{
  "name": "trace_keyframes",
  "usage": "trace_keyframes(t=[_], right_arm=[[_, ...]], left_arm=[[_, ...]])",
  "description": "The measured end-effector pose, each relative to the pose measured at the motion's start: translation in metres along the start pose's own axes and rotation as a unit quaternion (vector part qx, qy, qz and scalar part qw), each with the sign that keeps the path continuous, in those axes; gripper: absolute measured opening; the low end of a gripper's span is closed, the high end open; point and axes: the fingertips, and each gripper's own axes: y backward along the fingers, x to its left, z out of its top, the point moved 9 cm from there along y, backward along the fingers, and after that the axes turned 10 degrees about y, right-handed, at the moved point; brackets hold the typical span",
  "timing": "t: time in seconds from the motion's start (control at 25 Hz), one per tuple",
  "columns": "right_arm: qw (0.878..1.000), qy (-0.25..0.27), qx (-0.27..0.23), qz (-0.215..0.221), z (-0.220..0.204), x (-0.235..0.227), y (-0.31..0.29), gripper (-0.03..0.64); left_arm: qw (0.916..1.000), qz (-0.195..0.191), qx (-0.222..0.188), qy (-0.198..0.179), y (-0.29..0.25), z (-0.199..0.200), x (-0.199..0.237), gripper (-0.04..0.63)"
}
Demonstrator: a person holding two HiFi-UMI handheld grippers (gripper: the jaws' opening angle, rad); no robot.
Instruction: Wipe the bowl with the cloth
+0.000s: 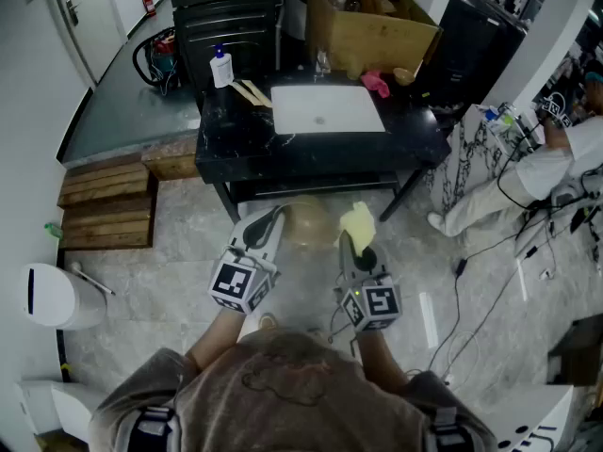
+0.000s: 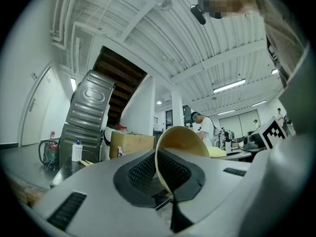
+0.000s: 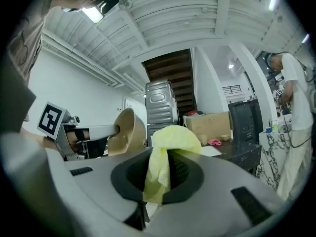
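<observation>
- Tan bowl (image 1: 303, 222), plain.
- Pale yellow cloth (image 1: 358, 222).
- Grey left gripper (image 1: 271, 226) and right gripper (image 1: 347, 245), with black mesh-patterned pads (image 2: 143, 174) and black-and-white square markers on the cubes.
- Black table (image 1: 415, 144) with faint white veining; white sheet (image 1: 325, 109) toward its rear edge.
- Brown cardboard box (image 1: 367, 26).
- Pink crumpled item (image 1: 376, 83) near the table's rear right corner.
- White bottle (image 1: 220, 67) with a blue cap, rear left corner.

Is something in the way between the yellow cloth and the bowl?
No, nothing visible is. The left claw is shut on the rim of the bowl, and the right claw is shut on the cloth. Both are held up in the air side by side, with only open space between them.
</observation>
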Motion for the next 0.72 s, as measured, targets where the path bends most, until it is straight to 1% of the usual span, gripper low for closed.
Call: trace_keyframes(t=[0.16, 0.44, 0.72], right_arm=[[1.000, 0.001, -0.009, 0.001, 0.002, -0.001, -0.005, 0.020], [1.000, 0.004, 0.000, 0.008, -0.001, 0.005, -0.005, 0.020], [1.000, -0.002, -0.006, 0.009, -0.006, 0.019, -0.018, 0.021]], left_arm=[[1.0000, -0.004, -0.005, -0.006, -0.005, 0.000, 0.003, 0.020], [1.0000, -0.009, -0.002, 0.001, -0.003, -0.003, 0.011, 0.020], [0.9999, -0.015, 0.006, 0.002, -0.001, -0.004, 0.035, 0.020]])
